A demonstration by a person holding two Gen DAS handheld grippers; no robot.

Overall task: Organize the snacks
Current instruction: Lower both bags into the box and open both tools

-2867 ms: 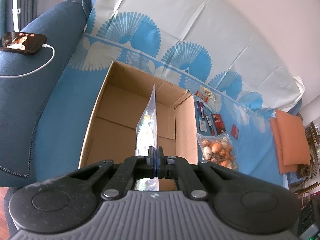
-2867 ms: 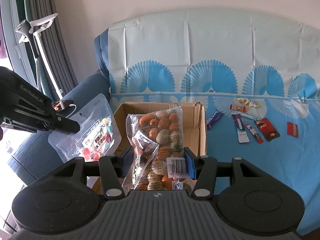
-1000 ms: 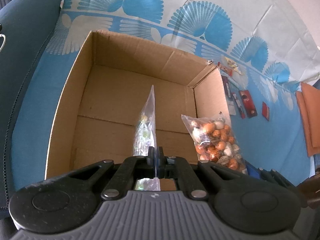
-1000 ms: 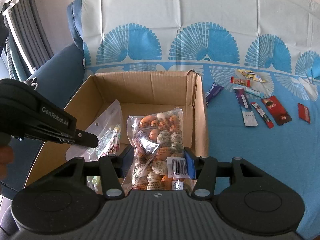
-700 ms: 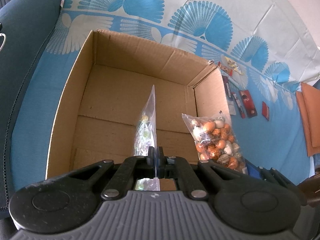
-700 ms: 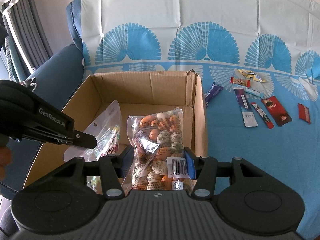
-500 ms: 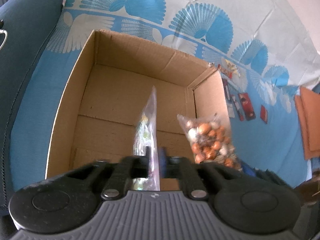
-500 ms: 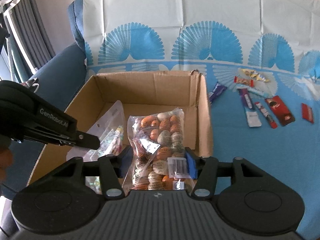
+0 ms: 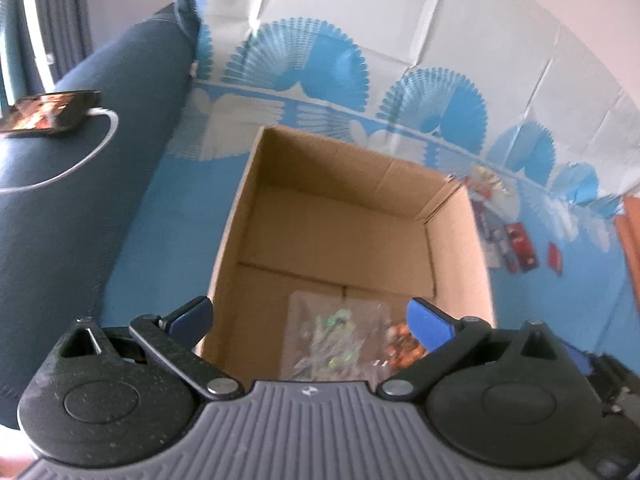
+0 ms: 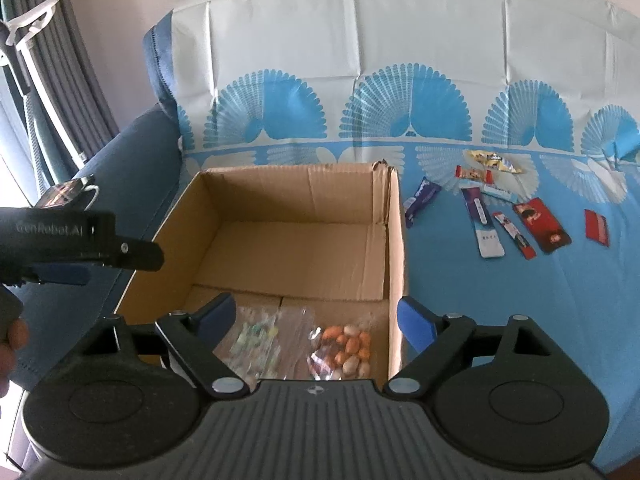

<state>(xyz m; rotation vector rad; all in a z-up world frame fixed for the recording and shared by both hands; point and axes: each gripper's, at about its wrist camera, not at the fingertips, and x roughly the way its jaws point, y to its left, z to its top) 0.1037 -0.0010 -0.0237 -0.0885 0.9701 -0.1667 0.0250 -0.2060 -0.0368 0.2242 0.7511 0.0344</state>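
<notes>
An open cardboard box [image 10: 394, 240] stands on the blue-patterned sofa cover; it also shows in the left wrist view [image 9: 456, 236]. On its floor lie a clear bag of coloured candy [image 10: 256, 340], which shows in the left wrist view [image 9: 332, 336], and a clear bag of orange and beige egg-shaped snacks [image 10: 348, 348], partly seen in the left wrist view [image 9: 402, 344]. My left gripper [image 9: 310, 314] is open and empty above the box's near edge. My right gripper [image 10: 316, 316] is open and empty above the two bags.
Several small wrapped snack bars [image 10: 484, 220] and a red packet [image 10: 596, 222] lie on the cover right of the box. A phone on a white cable [image 9: 48, 112] rests on the dark blue armrest. An orange cushion [image 9: 630, 240] sits far right.
Both grippers have opened and let go of their bags. The candy bag and the egg-snack bag now lie on the box floor. Both grippers have lifted away from the box.
</notes>
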